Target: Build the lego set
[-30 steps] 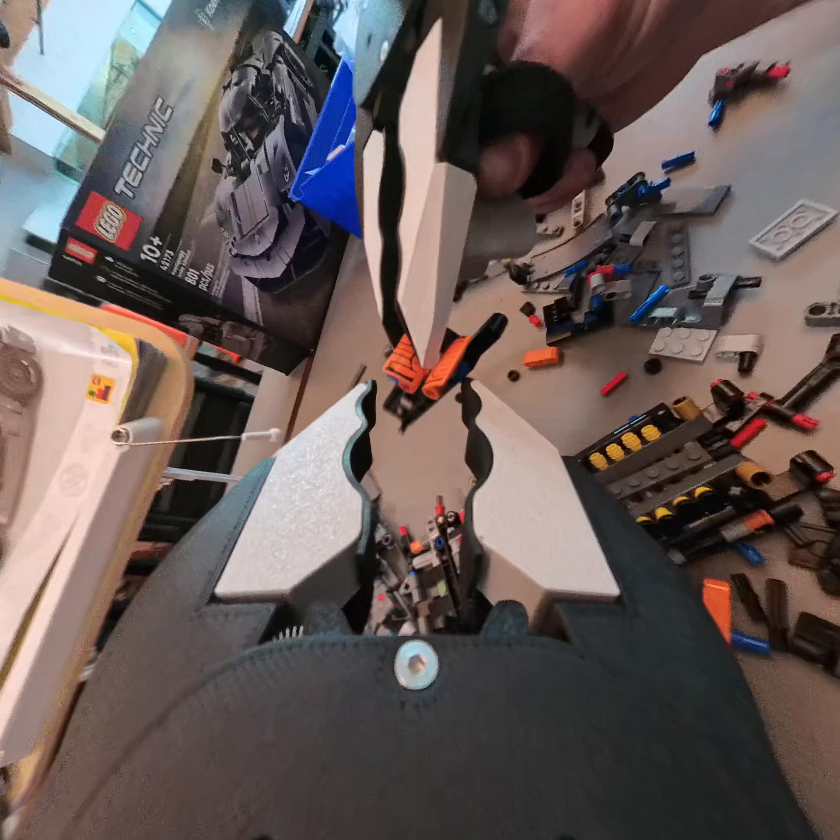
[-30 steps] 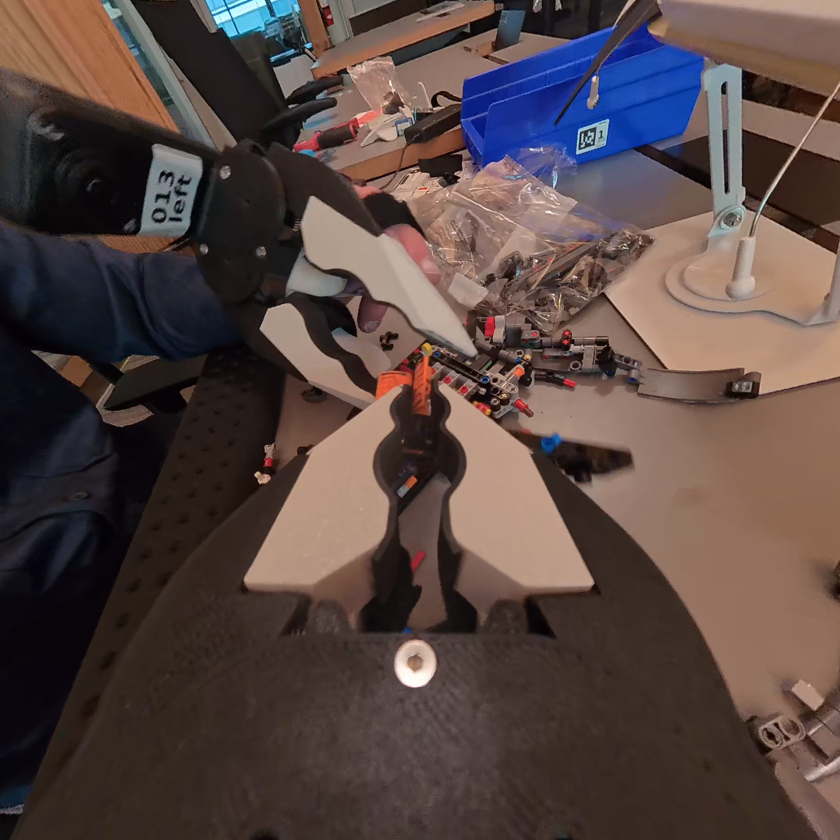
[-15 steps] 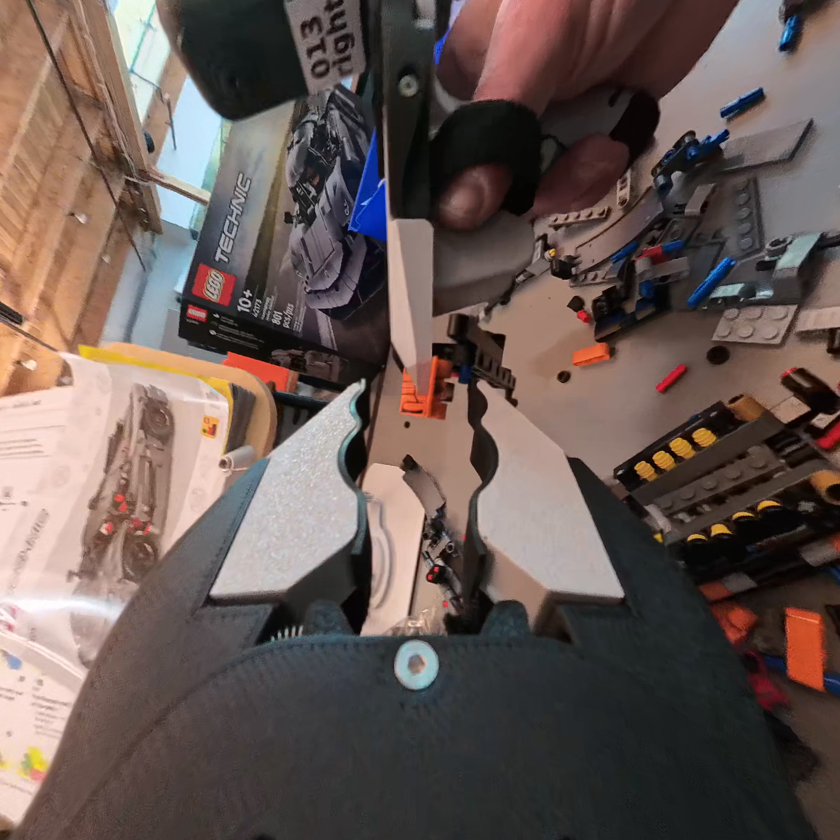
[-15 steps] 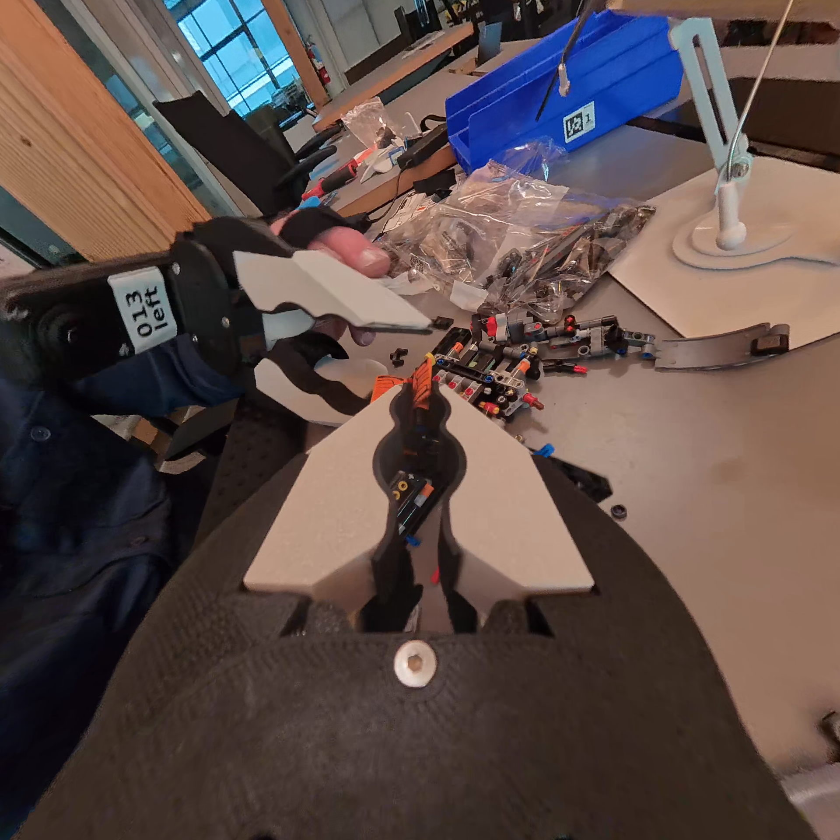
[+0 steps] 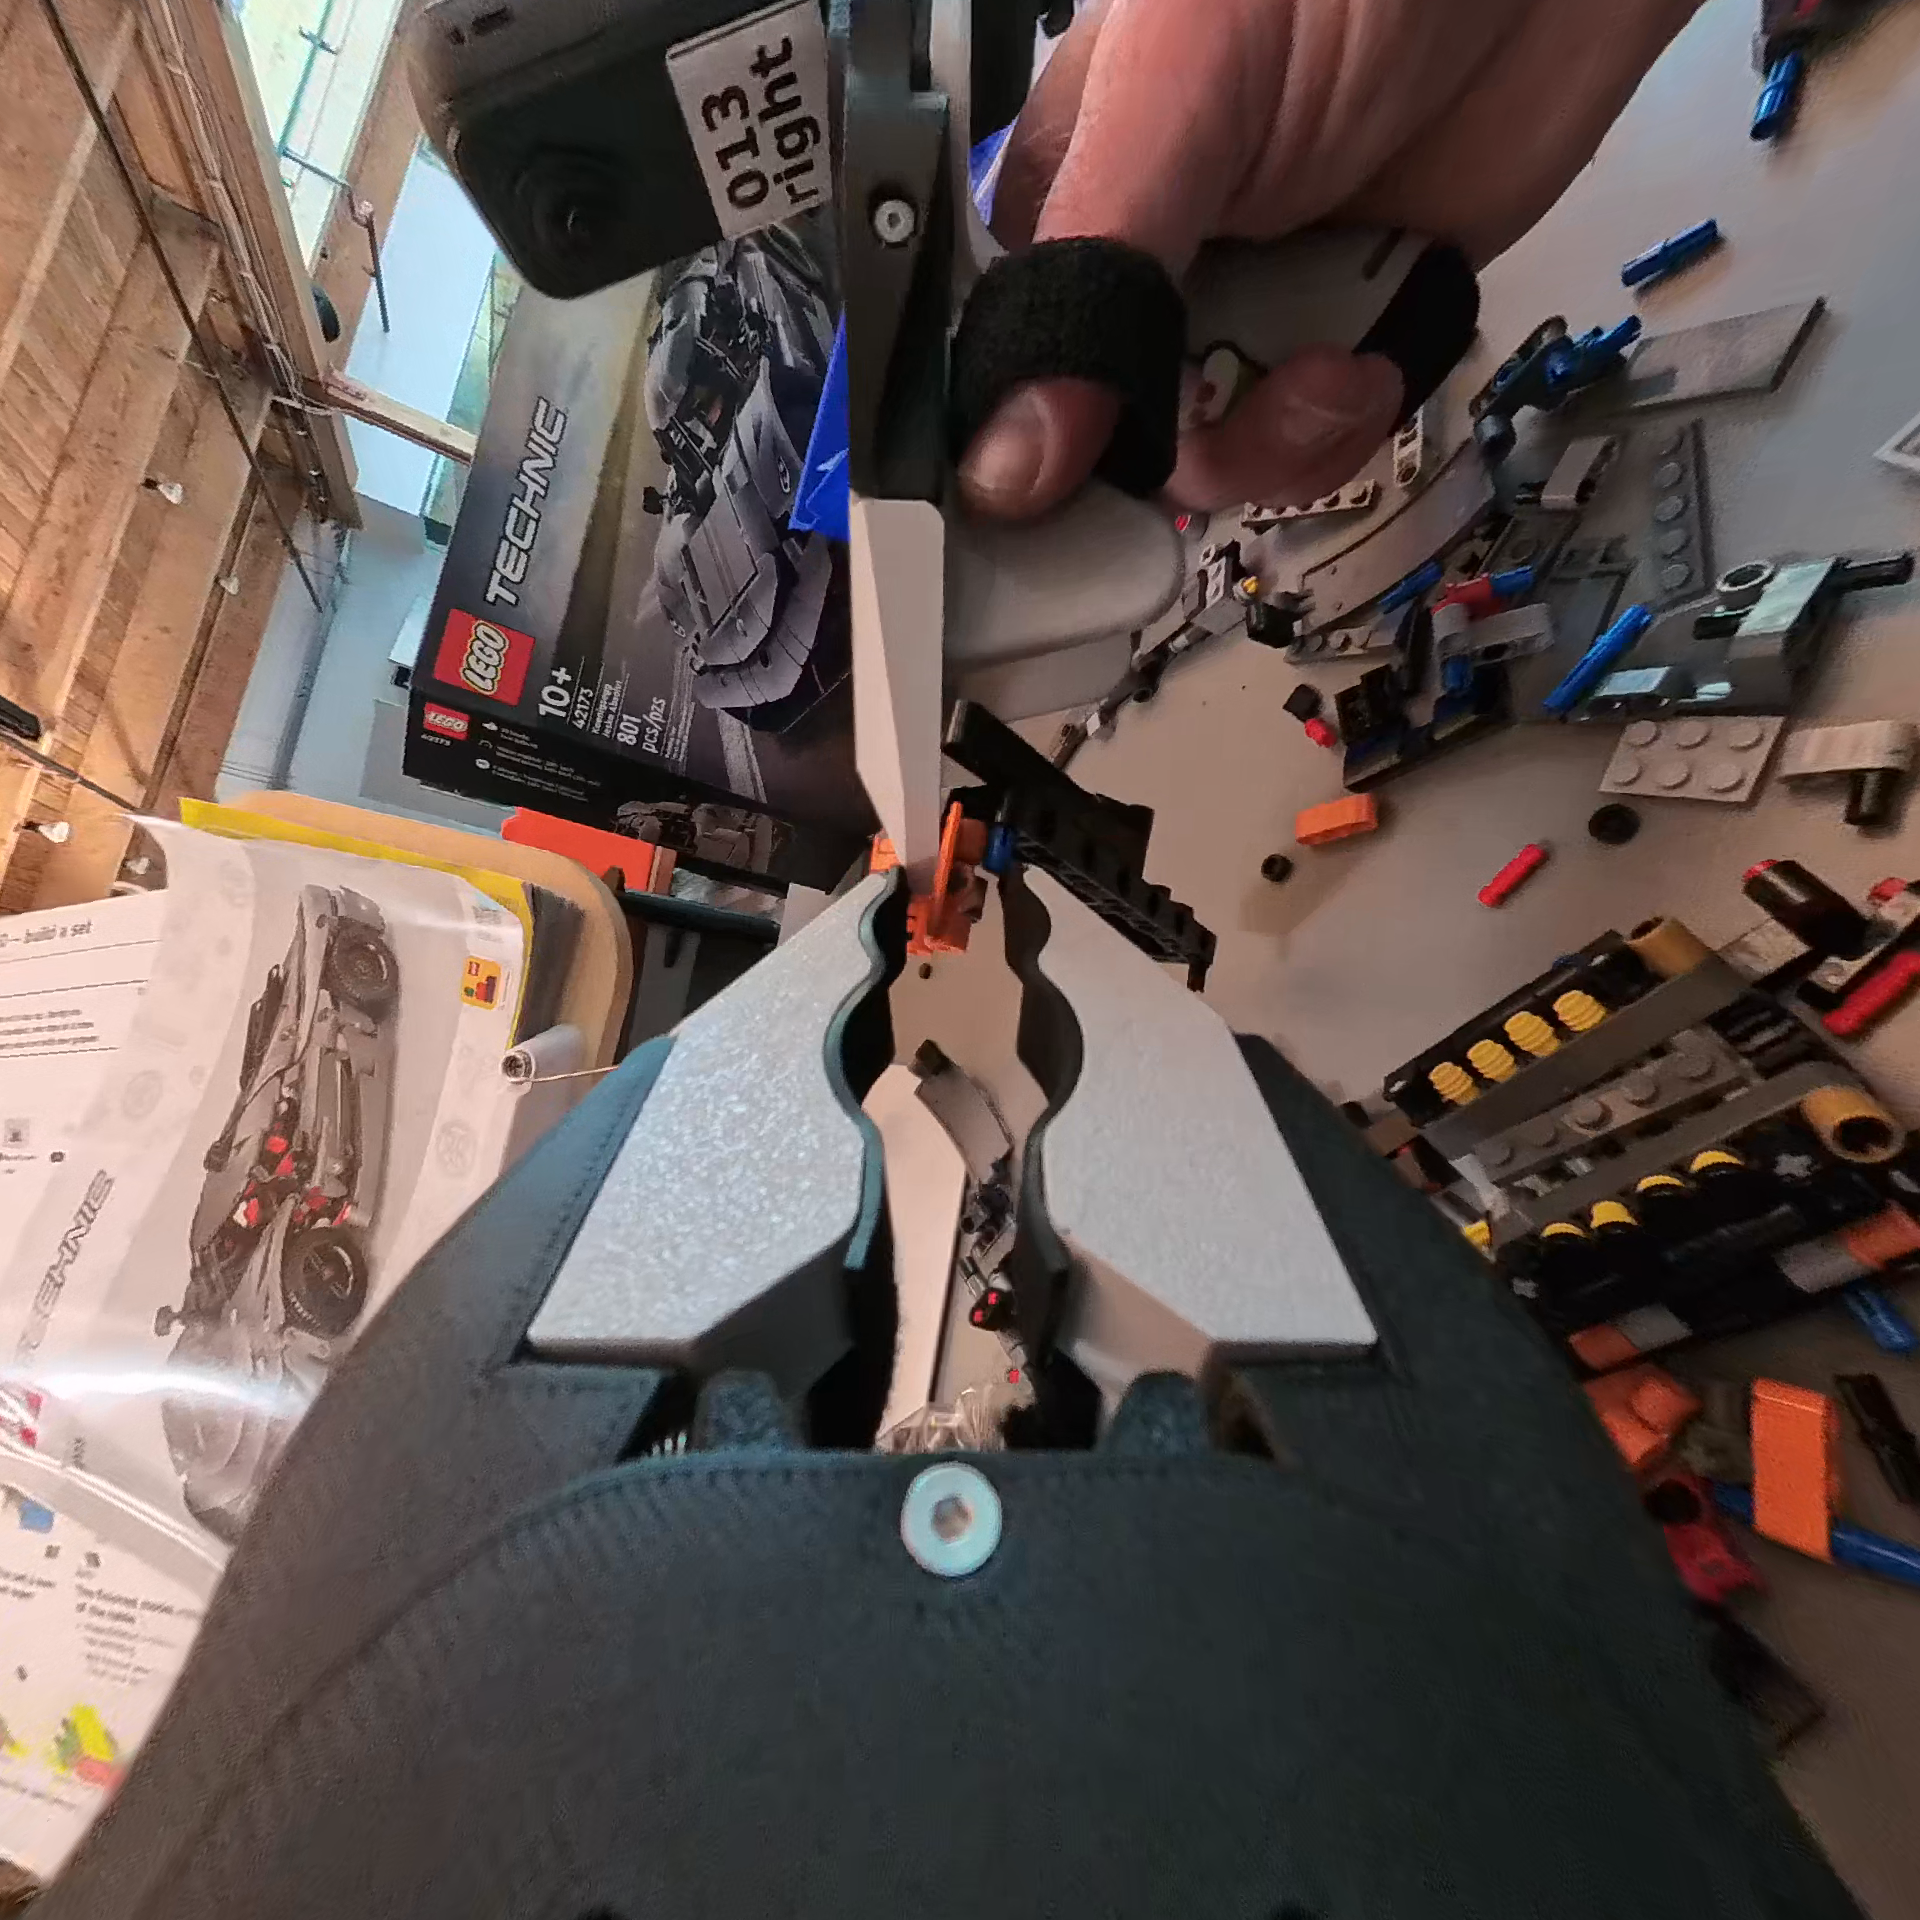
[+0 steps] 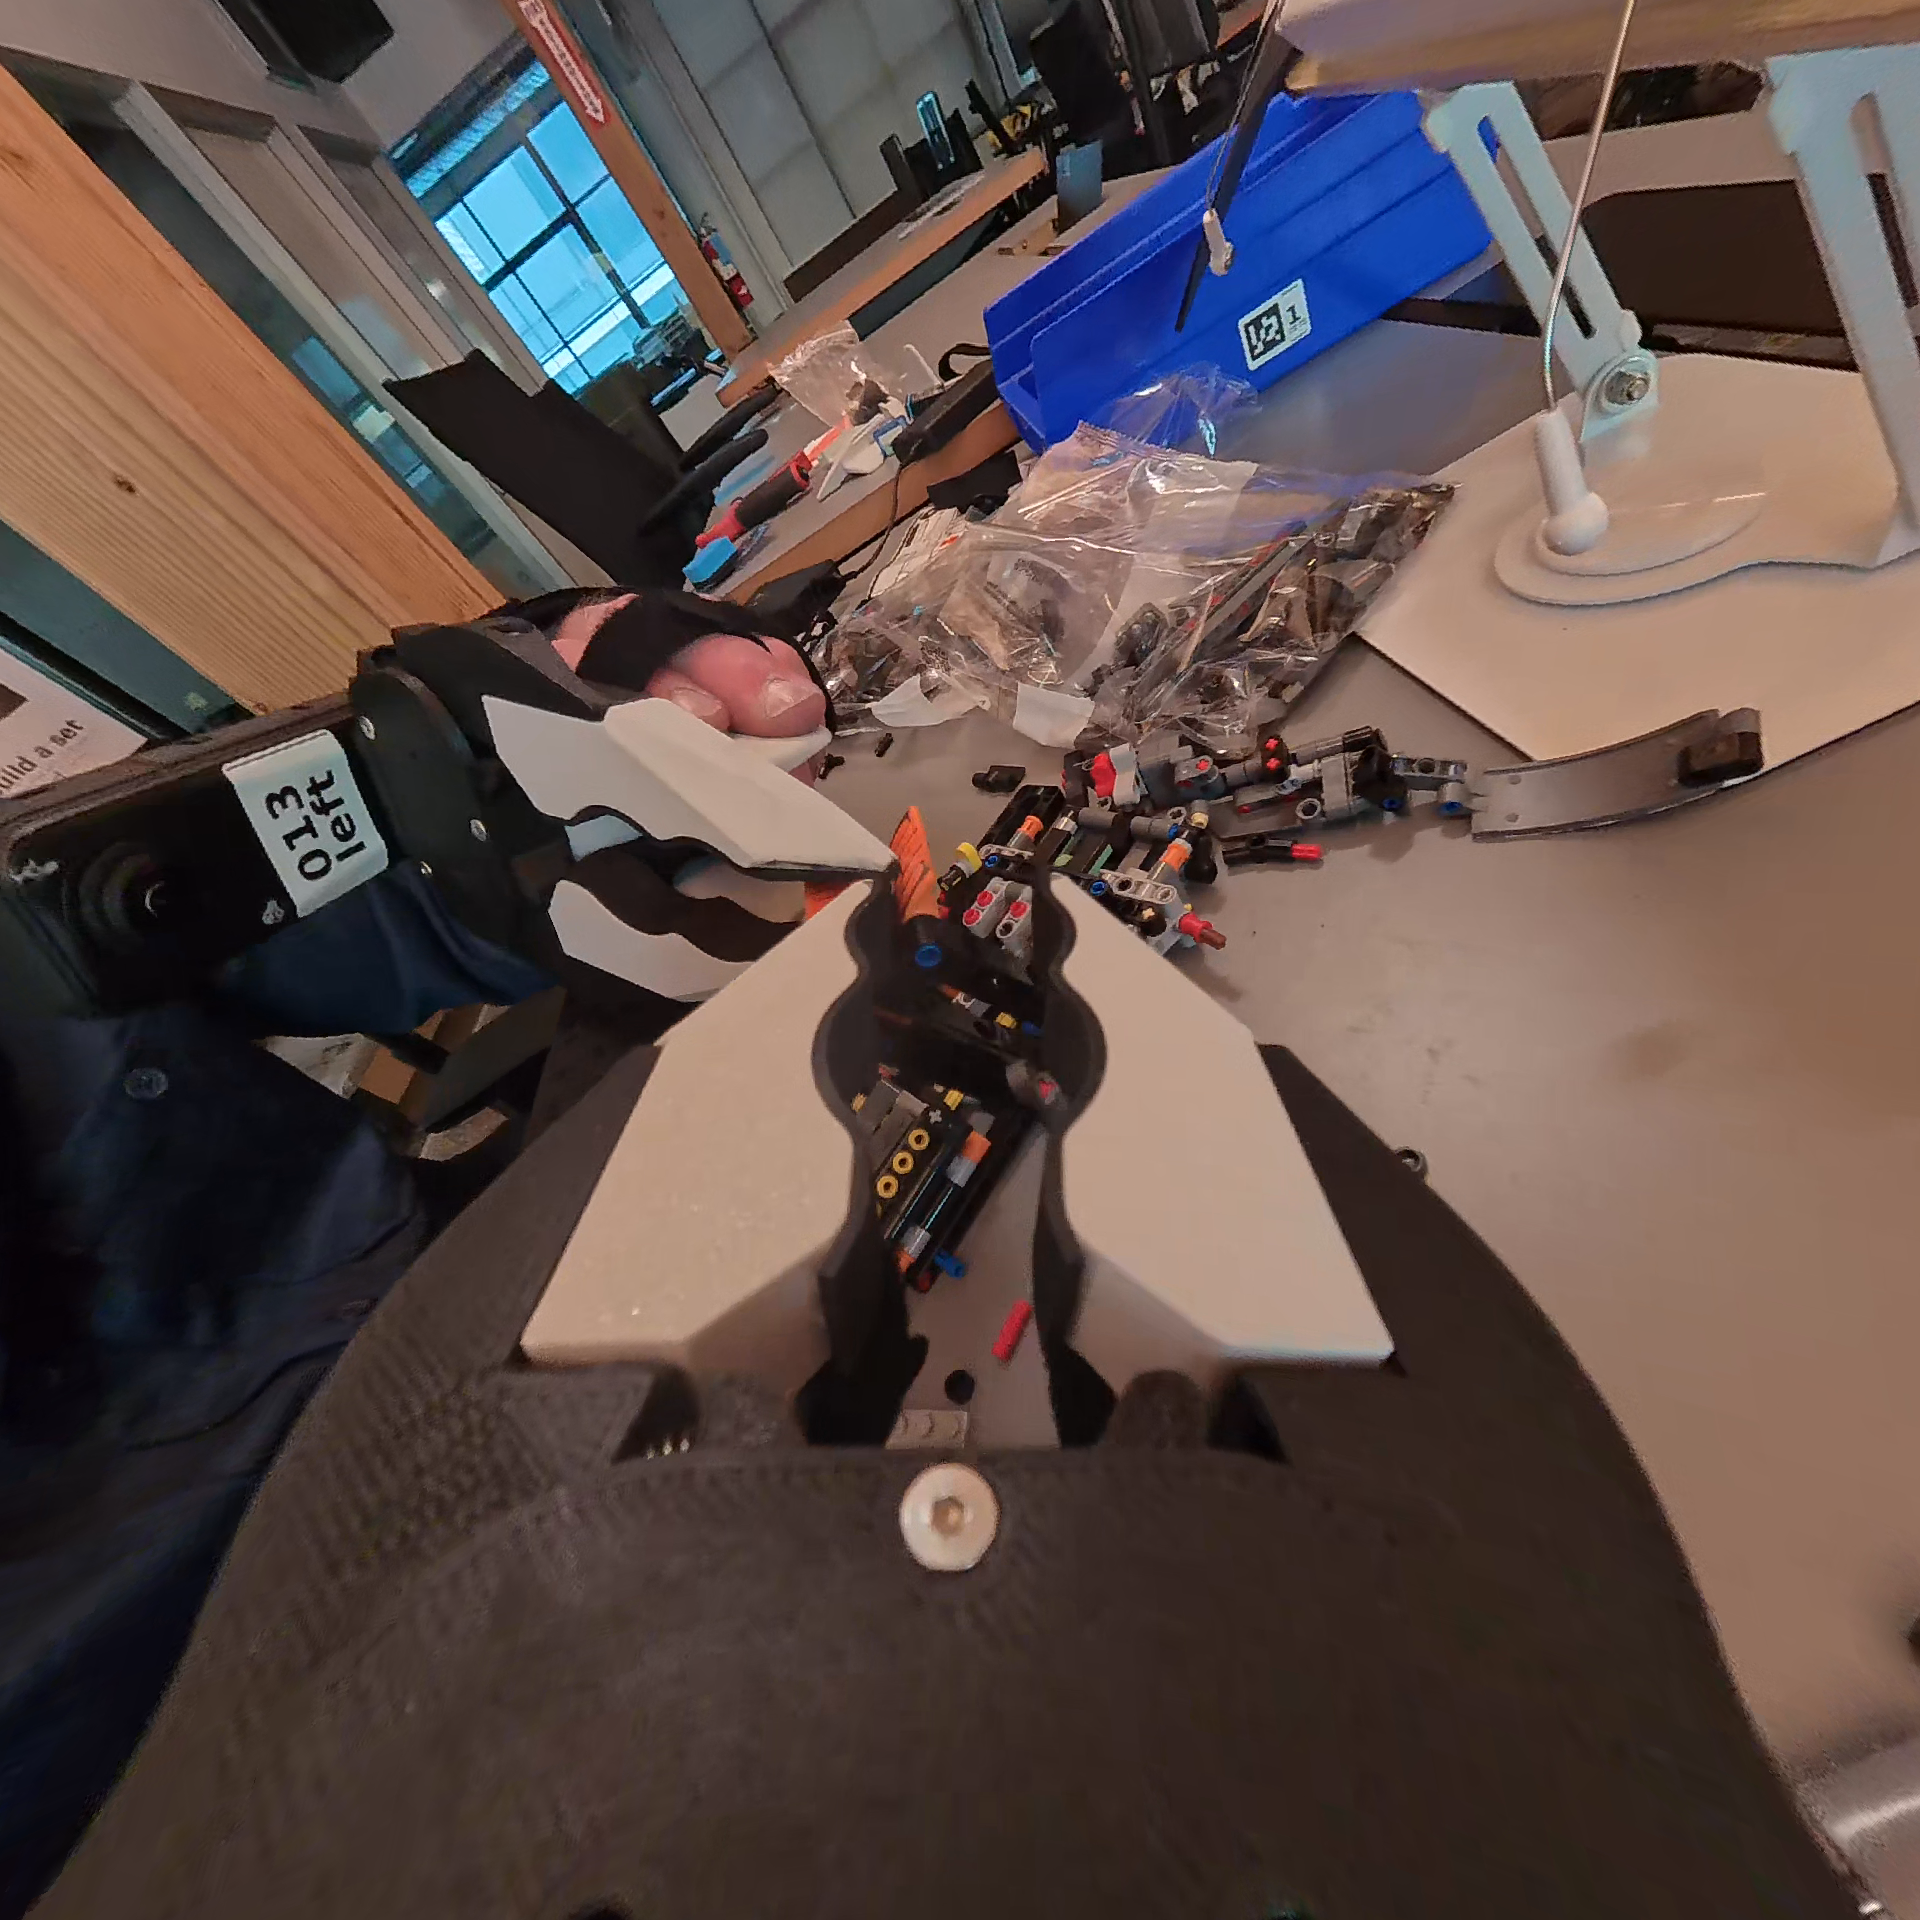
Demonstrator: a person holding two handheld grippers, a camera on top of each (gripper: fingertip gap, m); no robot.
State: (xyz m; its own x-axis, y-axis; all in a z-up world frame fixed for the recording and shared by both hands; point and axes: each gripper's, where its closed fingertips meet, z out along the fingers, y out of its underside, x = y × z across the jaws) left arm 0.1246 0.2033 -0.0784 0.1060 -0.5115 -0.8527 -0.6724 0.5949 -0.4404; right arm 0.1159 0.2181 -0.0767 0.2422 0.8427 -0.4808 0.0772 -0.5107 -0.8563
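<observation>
A small orange and black Technic piece (image 5: pixel 940 894) with a black holed beam (image 5: pixel 1081 842) hangs in the air above the grey table (image 5: pixel 1351 935). My left gripper (image 5: pixel 951 899) has its fingers drawn in on the orange part. My right gripper (image 5: pixel 920 842) comes down from above with its tip against the same part. In the right wrist view the right gripper (image 6: pixel 961 885) stands a little apart, with the orange part (image 6: pixel 912 857) against its left finger and table showing beside it. The left gripper (image 6: pixel 821 894) reaches in from the left.
A set box (image 5: pixel 623 520) and an instruction booklet (image 5: pixel 208 1143) stand on the left. A partly built chassis (image 5: pixel 1642 1122) and loose parts (image 5: pixel 1662 644) lie on the right. Farther off are a bag of parts (image 6: pixel 1143 582), a blue bin (image 6: pixel 1247 270) and a white stand (image 6: pixel 1621 520). Both grippers' tips are close together, under 4 cm apart.
My left gripper has moved up to the piece and narrowed its fingers onto the orange part. My right gripper's fingers have spread a little. The piece has turned and risen.
</observation>
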